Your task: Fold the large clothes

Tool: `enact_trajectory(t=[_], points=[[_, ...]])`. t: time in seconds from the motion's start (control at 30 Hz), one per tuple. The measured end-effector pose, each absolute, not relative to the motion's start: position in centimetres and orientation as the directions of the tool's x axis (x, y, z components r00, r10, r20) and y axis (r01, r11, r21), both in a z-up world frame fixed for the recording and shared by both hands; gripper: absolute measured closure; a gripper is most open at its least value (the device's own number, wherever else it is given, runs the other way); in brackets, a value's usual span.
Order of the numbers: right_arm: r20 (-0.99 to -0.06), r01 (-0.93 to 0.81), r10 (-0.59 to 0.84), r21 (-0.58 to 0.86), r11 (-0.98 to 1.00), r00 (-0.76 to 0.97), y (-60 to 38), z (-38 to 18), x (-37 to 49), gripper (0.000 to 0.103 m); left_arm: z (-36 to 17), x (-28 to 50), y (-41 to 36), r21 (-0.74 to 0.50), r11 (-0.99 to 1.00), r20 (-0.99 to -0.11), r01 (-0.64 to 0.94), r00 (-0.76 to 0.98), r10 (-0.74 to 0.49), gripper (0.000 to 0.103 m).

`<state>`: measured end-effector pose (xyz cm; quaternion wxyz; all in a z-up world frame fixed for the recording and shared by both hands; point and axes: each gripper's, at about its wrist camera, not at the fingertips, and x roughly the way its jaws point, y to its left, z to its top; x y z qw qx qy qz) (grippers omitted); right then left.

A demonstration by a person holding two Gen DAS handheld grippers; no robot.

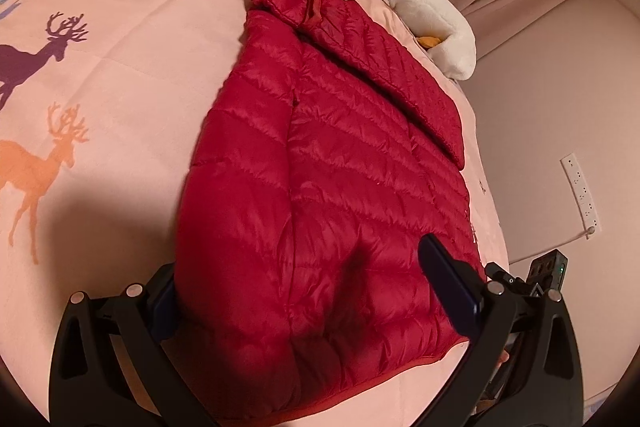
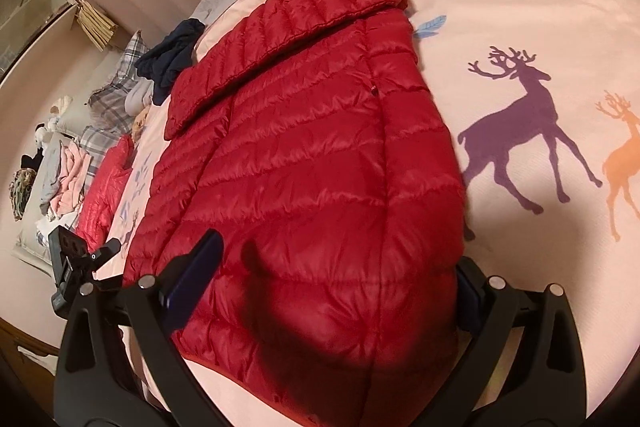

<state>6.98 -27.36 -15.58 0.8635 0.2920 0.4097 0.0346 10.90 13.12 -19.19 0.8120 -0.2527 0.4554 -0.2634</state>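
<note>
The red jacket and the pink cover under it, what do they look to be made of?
The red jacket looks like thin, slightly shiny synthetic shell, likely nylon or polyester, over soft padding: stitched rows puff up between seams and catch the light. The filling itself is hidden. The pink bed cover looks like matte woven cloth, perhaps cotton, with flat printed deer and leaves and no sheen.

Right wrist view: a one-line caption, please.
Open right claw straddling the hem of a red jacket on a deer-print bedspread.

left gripper [image 1: 316, 291]: jaws spread wide, one finger low at 7 o'clock, the other [image 1: 450, 283] at 4 o'clock | right gripper [image 2: 328, 291]: jaws spread wide, fingers [image 2: 192, 275] at 8 and 4 o'clock
</note>
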Motion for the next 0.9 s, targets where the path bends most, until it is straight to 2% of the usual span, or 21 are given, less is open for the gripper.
enact_trajectory(t=[0.4,0.9], points=[[-0.665,0.171,0.340,0.579,0.798,0.665,-27.7,-15.7,7.0,0.005,-19.4,11.5,13.4,-0.699,0.685,-0.568,0.204,0.422,-0.706,0.001],[-0.649,0.153,0.416,0.636,0.757,0.637,-27.6,-15.9,3.4,0.008,-19.4,8.6,13.0,-0.717,0.653,-0.546,0.244,0.387,-0.743,0.001]])
